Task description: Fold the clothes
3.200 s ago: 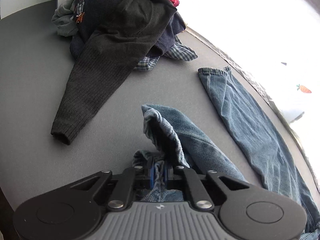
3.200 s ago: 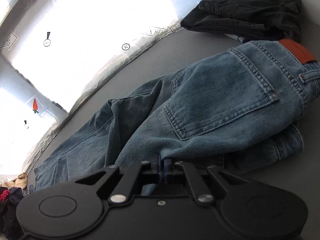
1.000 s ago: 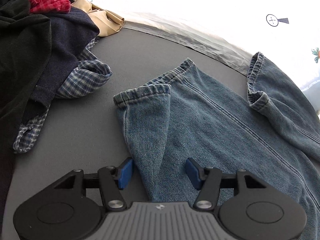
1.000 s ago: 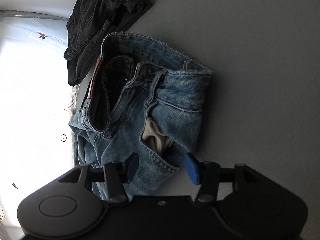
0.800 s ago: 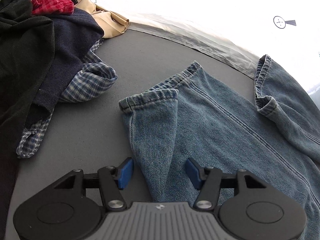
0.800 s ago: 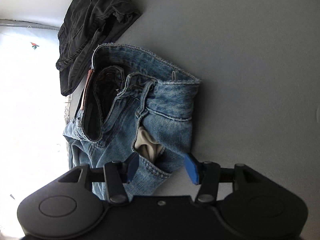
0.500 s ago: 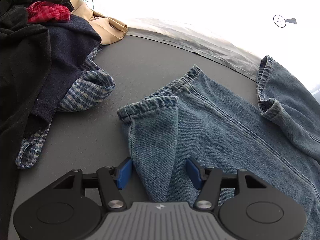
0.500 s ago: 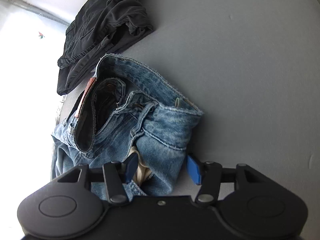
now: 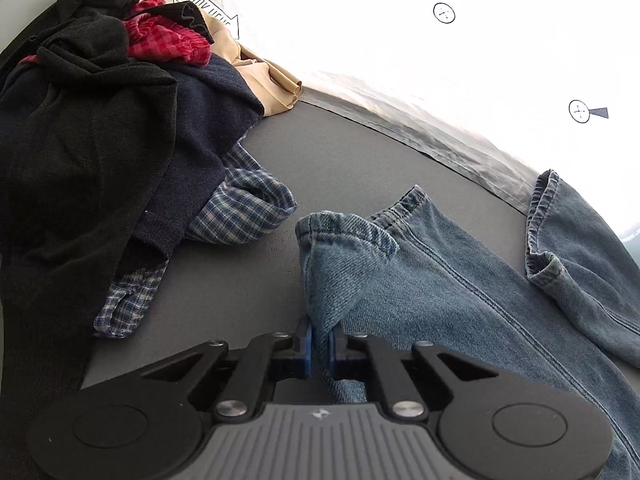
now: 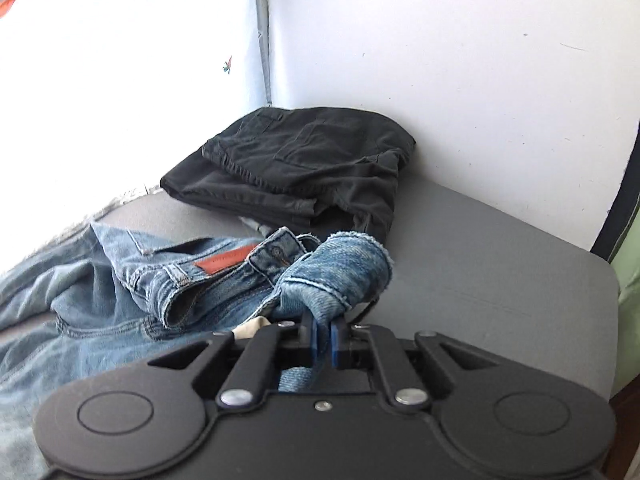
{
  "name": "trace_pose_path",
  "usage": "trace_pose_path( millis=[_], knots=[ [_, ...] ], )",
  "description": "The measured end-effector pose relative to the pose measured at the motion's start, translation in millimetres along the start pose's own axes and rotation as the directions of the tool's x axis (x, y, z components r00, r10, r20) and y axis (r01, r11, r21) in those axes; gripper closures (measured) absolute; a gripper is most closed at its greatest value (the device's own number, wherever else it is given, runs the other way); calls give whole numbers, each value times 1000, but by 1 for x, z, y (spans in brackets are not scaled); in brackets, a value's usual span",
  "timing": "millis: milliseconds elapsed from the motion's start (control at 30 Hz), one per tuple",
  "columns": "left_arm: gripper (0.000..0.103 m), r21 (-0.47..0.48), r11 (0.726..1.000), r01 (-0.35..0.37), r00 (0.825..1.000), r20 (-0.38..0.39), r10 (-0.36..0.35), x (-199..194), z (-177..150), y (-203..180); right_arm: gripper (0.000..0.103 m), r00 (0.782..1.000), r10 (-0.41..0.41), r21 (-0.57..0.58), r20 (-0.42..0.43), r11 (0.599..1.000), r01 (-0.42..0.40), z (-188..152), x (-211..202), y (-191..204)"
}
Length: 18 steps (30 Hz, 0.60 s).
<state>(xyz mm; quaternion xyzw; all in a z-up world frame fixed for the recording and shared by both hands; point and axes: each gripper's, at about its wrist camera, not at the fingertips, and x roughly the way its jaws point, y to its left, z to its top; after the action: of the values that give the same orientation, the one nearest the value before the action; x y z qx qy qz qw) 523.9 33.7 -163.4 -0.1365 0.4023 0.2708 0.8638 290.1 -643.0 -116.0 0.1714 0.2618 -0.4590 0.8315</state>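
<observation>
Right wrist view: jeans (image 10: 120,320) cut off left, fingers (image 10: 310,334) half-buried in denim.

A: Left wrist view sits just behind the left tool (image 9: 319,342), tilted down across the table (image 9: 360,160) toward a bright window; jeans (image 9: 460,300) close in.

B: Right wrist view rides behind the right tool (image 10: 322,338), shallower, facing the wall corner.

A: Overlap?

B: Only the jeans (image 10: 120,292) and table (image 10: 500,280), from opposite ends.
</observation>
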Motion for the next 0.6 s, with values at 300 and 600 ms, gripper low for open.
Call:
trace_pose_path(
  millis=[300,600],
  knots=[
    [95,-16,999,-39,997,65,40,-86,-38,72,98,992,78,-22,102,997,-76,29,-33,-62],
    [95,-99,985,-139,989,-69,133,-139,-150,182,97,998,69,-11,-8,998,-69,6,-47,-152]
  ],
)
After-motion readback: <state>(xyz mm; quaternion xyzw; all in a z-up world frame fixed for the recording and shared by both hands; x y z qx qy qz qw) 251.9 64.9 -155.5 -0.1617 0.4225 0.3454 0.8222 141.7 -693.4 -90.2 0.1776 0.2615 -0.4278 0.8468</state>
